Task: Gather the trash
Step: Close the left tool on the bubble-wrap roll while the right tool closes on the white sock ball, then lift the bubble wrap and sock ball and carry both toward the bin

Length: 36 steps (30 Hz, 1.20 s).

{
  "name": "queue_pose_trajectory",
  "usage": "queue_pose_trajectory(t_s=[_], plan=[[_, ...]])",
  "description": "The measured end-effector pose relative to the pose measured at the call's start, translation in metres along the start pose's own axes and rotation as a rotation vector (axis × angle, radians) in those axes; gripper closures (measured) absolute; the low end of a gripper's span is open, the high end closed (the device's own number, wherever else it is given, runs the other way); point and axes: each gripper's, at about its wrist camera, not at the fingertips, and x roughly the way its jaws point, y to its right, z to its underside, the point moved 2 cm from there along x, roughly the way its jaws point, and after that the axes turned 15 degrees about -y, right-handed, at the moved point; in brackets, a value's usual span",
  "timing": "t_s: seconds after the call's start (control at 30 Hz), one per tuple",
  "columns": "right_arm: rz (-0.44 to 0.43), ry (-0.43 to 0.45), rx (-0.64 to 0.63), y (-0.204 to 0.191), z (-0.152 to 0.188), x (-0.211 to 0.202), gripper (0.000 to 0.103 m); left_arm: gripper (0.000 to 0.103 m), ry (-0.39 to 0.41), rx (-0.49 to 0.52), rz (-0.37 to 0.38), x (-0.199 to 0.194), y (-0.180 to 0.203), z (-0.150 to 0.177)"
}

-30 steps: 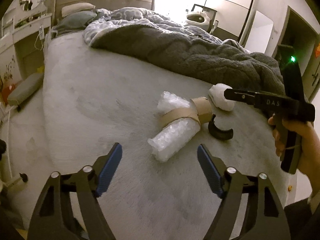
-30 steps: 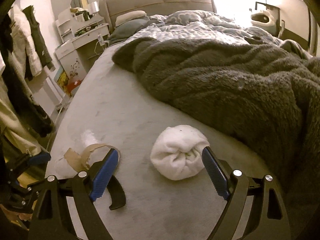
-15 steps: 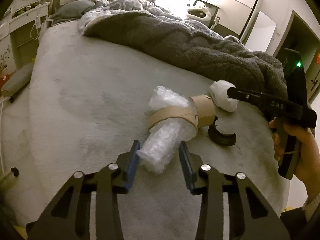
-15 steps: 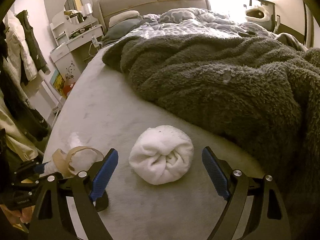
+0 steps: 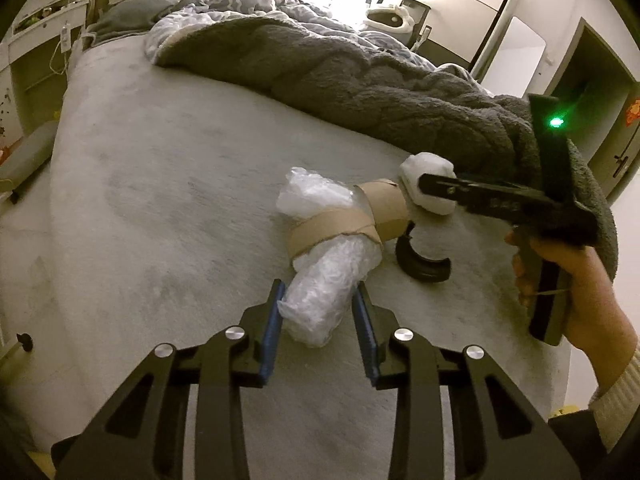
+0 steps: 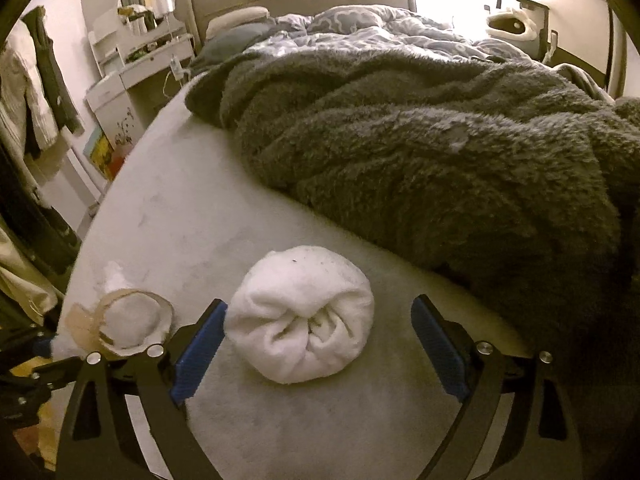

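Your left tool [image 5: 318, 312] is closing its blue pads on the near end of the bubble-wrap roll [image 5: 326, 258], and the crinkled plastic is touching both pads, so it is gripping the roll. That roll is lying on the pale grey bed [image 5: 160, 184], clear and puffy, with a brown cardboard band [image 5: 332, 228] wrapped around its middle and looping off to its right. Just right of the roll, a black curved clip [image 5: 420, 266] is resting on the bed, apart from the plastic. Further right, a white balled-up wad [image 6: 300, 316] is sitting between the pads of your right tool [image 6: 318, 350], whose jaws are spreading wide; the left pad is almost at the wad, the right pad well clear, so it is holding nothing. Behind the wad, the dark fuzzy blanket [image 6: 440, 140] is bunching up near it and crowding that side.
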Motion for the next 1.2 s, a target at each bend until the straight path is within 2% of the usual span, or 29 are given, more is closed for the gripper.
queue_pose_trajectory(t_s=[0.43,0.47,0.5,0.7,0.97,1.2], plan=[[0.037,-0.043,-0.014,-0.015,-0.007,0.017,0.011,0.067,-0.067,0.02,0.019,-0.002,-0.001,0.015],[0.034,-0.048,-0.007,-0.014,-0.007,0.018,0.023,0.067,-0.071,0.022,0.02,-0.003,-0.002,0.017],[0.036,-0.056,-0.001,-0.013,-0.007,0.019,0.03,0.067,-0.072,0.024,0.021,-0.004,-0.002,0.017],[0.042,-0.06,0.019,-0.01,-0.01,0.017,0.044,0.067,-0.064,0.025,0.017,-0.012,-0.006,0.024],[0.062,-0.03,0.016,-0.019,-0.018,0.004,0.046,0.067,-0.041,-0.002,-0.008,-0.028,-0.015,0.032],[0.03,0.025,-0.027,-0.051,-0.028,-0.015,0.046,0.067,-0.004,-0.046,-0.043,-0.044,-0.032,0.042]])
